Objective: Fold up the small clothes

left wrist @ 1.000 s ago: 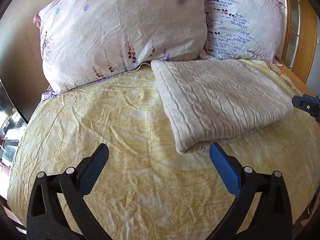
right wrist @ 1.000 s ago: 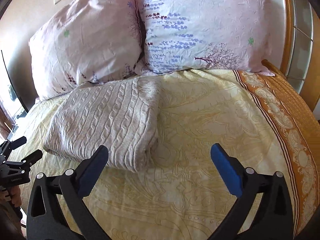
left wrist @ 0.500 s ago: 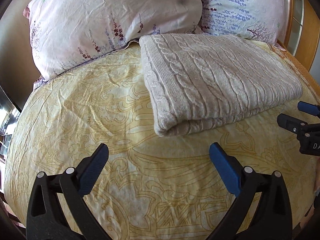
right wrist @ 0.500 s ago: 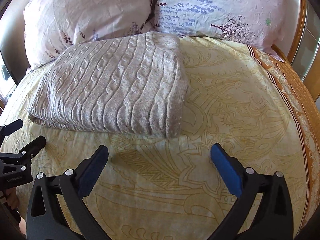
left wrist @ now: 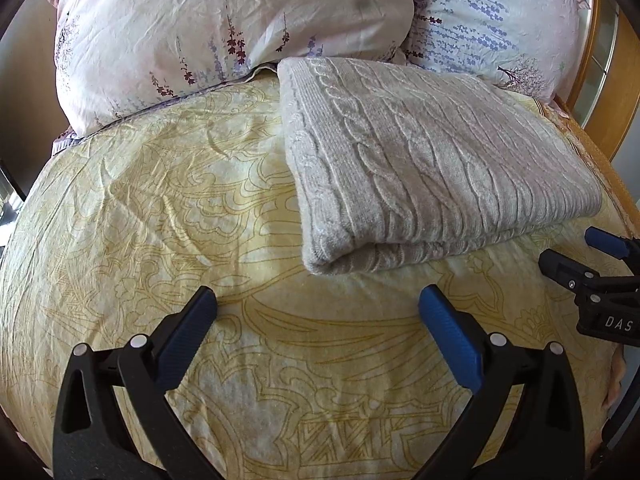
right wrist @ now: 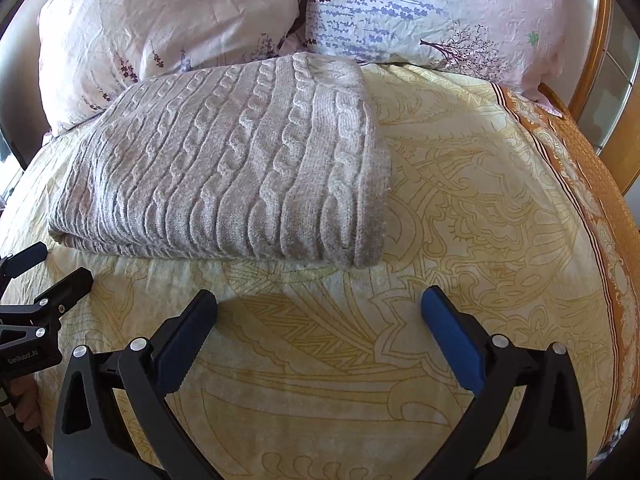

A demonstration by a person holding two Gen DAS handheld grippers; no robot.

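A beige cable-knit sweater (left wrist: 420, 168) lies folded into a neat rectangle on the yellow patterned bedspread (left wrist: 160, 208), its far edge near the pillows. It also shows in the right wrist view (right wrist: 236, 168). My left gripper (left wrist: 318, 312) is open and empty, a short way in front of the sweater's near left corner. My right gripper (right wrist: 320, 312) is open and empty, in front of the sweater's near right corner. The right gripper also shows at the right edge of the left wrist view (left wrist: 592, 264). The left gripper also shows at the left edge of the right wrist view (right wrist: 40, 276).
Two floral pillows (left wrist: 224, 28) (right wrist: 432, 16) lean at the head of the bed behind the sweater. A wooden headboard frame (left wrist: 624, 80) rises at the right. An orange bordered strip (right wrist: 592, 184) runs along the bedspread's right side.
Both grippers have moved closer to the folded sweater and lower toward the bed. The sweater has not moved. Both stay open.
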